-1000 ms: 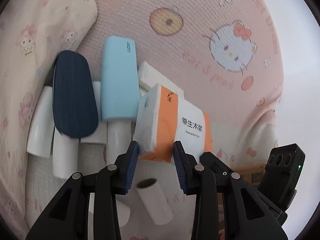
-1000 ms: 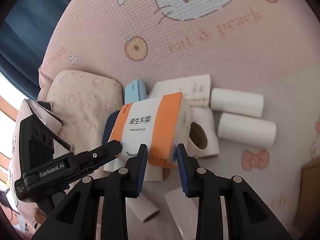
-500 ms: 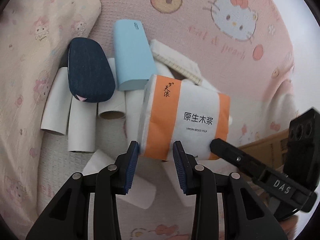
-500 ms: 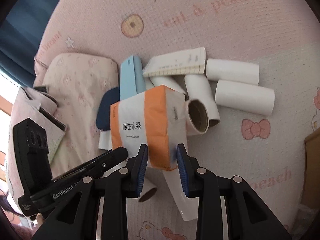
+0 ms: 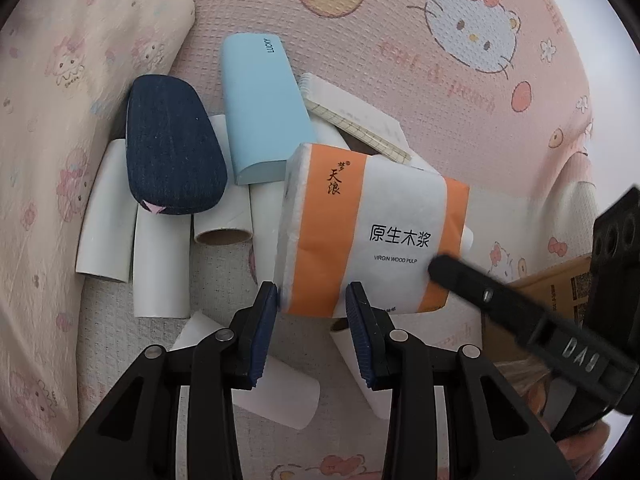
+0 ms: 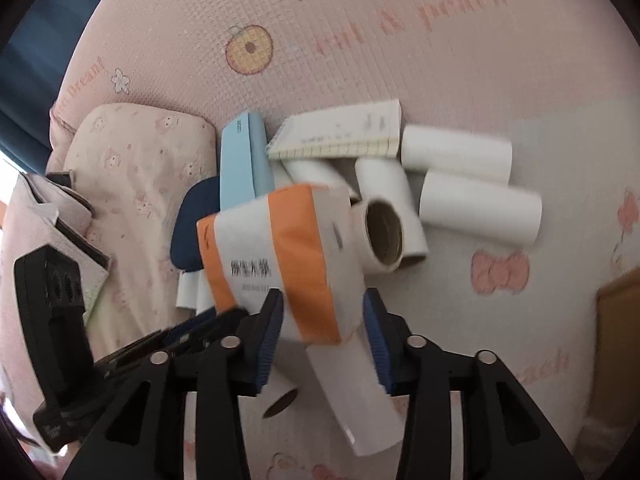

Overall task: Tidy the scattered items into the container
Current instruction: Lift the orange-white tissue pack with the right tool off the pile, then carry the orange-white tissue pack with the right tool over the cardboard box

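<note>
Left claw (image 5: 312, 306): your pads pinch the near edge of the tissue pack (image 5: 372, 236).
Tissue pack: it sits mid-bed atop white cardboard tubes (image 5: 162, 260), just beside the navy glasses case (image 5: 172, 148), light-blue case (image 5: 262, 108) and notepad (image 5: 356, 116).
Right claw (image 6: 324, 316): your jaws are opening, with the pack's corner between them, pads clear.
Cardboard box (image 6: 618, 320): at the bed's right edge.

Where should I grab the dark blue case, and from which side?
Grip the dark blue case across its narrower top end, closing on the two long sides, coming down from above. It lies flat on the paper tubes with its top bare; the light blue case crowds its right side, so stay toward the far end.
</note>
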A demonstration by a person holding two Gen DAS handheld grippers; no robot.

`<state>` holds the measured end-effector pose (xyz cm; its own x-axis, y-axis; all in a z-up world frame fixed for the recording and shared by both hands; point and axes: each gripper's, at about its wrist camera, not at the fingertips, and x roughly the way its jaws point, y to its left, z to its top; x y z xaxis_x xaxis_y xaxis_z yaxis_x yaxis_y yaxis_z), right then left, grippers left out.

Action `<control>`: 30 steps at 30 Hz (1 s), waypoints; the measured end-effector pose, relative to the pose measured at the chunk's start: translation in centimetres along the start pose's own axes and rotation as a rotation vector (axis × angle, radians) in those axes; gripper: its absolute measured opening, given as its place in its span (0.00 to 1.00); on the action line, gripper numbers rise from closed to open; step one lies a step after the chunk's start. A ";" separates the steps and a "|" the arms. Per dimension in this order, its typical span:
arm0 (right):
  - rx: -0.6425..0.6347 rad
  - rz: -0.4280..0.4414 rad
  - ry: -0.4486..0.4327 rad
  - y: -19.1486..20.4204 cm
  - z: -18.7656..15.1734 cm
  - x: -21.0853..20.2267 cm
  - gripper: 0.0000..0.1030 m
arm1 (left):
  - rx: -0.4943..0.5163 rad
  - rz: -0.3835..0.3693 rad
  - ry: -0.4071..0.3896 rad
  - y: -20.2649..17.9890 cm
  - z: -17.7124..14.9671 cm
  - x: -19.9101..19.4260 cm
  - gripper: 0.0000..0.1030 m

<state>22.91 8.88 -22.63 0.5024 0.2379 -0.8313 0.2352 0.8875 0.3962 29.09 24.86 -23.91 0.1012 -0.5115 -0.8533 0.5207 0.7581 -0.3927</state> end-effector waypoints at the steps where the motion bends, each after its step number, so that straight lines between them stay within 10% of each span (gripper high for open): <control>1: 0.000 -0.003 -0.011 0.1 0.3 0.0 0.47 | 0.001 0.002 -0.002 0.0 0.0 0.0 0.38; 6: 0.013 0.013 -0.053 0.6 1.1 -0.1 0.57 | -0.001 0.019 -0.033 -0.2 -0.1 -0.1 0.38; 13: 0.005 0.000 -0.018 0.6 1.1 1.4 0.46 | -0.006 0.026 -0.031 -0.2 -0.1 -0.4 0.41; 30: 0.067 0.060 -0.027 -0.1 2.0 1.3 0.47 | -0.188 -0.135 -0.118 1.6 3.7 0.2 0.54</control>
<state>25.21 8.31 -23.00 0.5391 0.2788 -0.7948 0.2586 0.8433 0.4712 33.06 24.48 -23.46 0.1458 -0.6486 -0.7471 0.3703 0.7360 -0.5667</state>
